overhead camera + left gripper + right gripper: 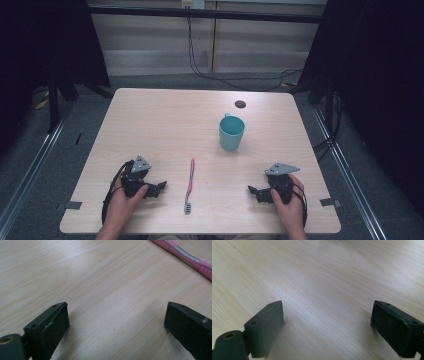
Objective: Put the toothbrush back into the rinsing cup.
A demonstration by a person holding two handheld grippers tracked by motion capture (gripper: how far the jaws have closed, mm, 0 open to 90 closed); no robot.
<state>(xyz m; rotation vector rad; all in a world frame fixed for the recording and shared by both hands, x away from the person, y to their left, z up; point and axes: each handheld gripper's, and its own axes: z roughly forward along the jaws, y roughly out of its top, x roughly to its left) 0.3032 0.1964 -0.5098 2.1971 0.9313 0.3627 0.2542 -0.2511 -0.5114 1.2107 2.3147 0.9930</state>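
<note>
a slim pink plastic toothbrush (190, 184) lies flat on the pale wooden table (165, 120), bristle head toward the person, between the two hand-held grippers and touched by neither. the left gripper (159, 188) rests near its left side with jaws spread and nothing between them; the right gripper (253, 191) sits farther off on the other side, jaws likewise spread and empty. a teal ceramic cup (231, 132) stands upright and apparently empty beyond the brush. judging by the layout, no step looks done: grasping the brush and carrying it, likely to the cup, remains ahead.
</note>
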